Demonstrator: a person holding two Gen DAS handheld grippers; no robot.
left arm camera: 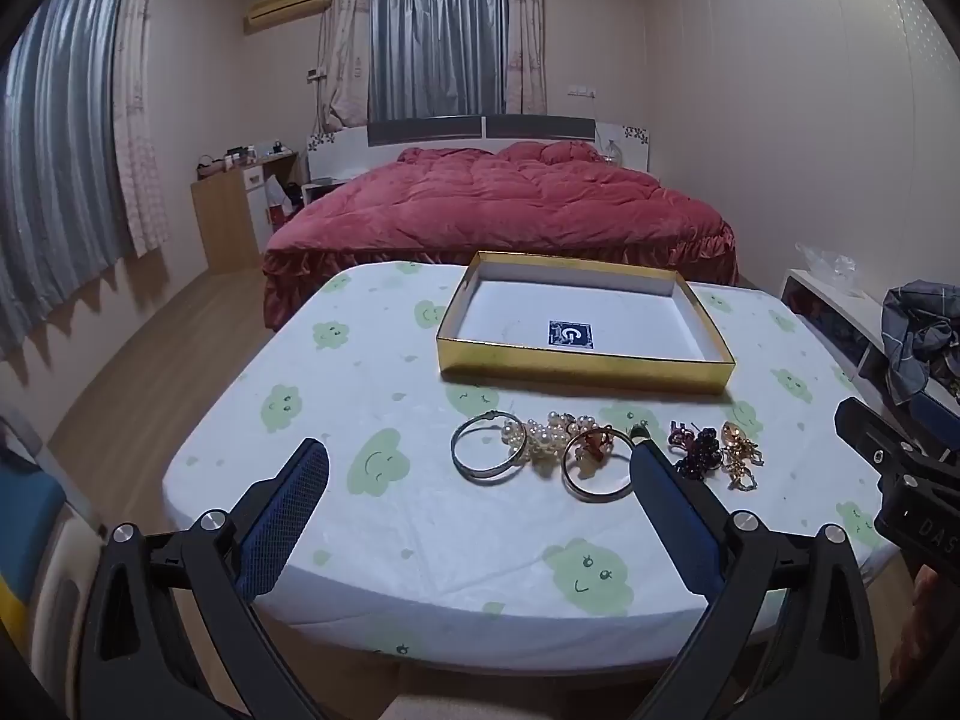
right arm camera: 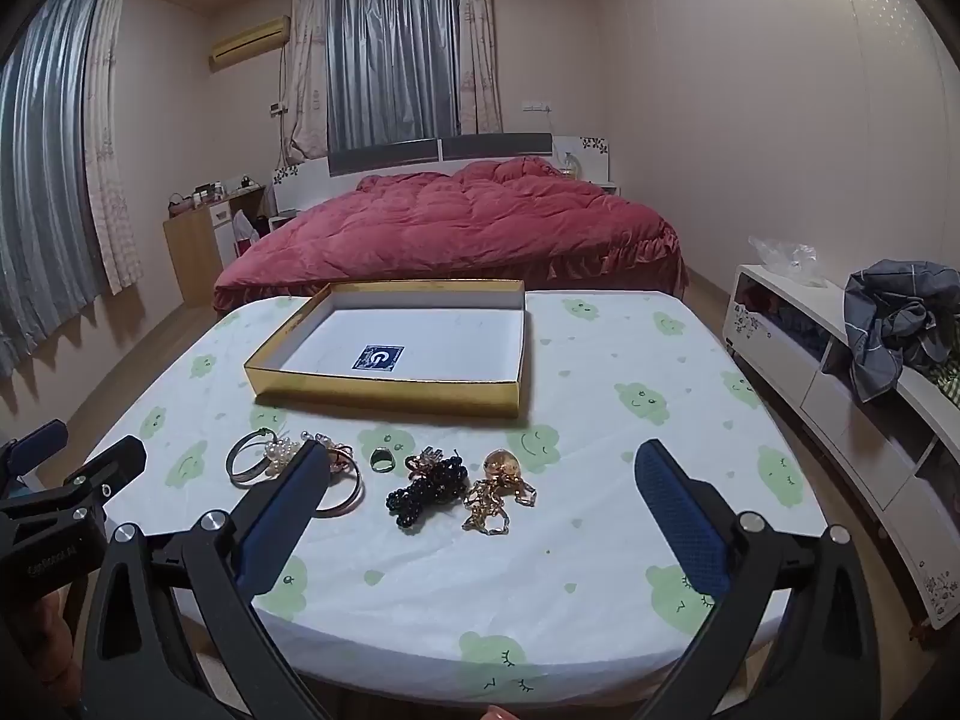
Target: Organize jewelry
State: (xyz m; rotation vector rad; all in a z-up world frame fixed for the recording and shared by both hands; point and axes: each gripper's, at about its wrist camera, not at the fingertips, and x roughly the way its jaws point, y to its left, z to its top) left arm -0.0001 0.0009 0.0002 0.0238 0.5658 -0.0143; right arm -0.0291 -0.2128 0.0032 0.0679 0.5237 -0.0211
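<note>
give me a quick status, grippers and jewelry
Left gripper and right gripper open, holding nothing. Jewelry in a row on the table, gold box behind it empty. Nothing in the way.

Dim, bluish indoor light (soft shadows), sharp focus, fisheye-bent edges.

bare cloth (right arm camera: 600, 540) before jewelry (right arm camera: 432, 486)

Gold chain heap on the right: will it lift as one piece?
Probably not. The gold chain lies in loose tangled loops, so it will likely dangle and slip. Its amber pendant may swing.
</note>
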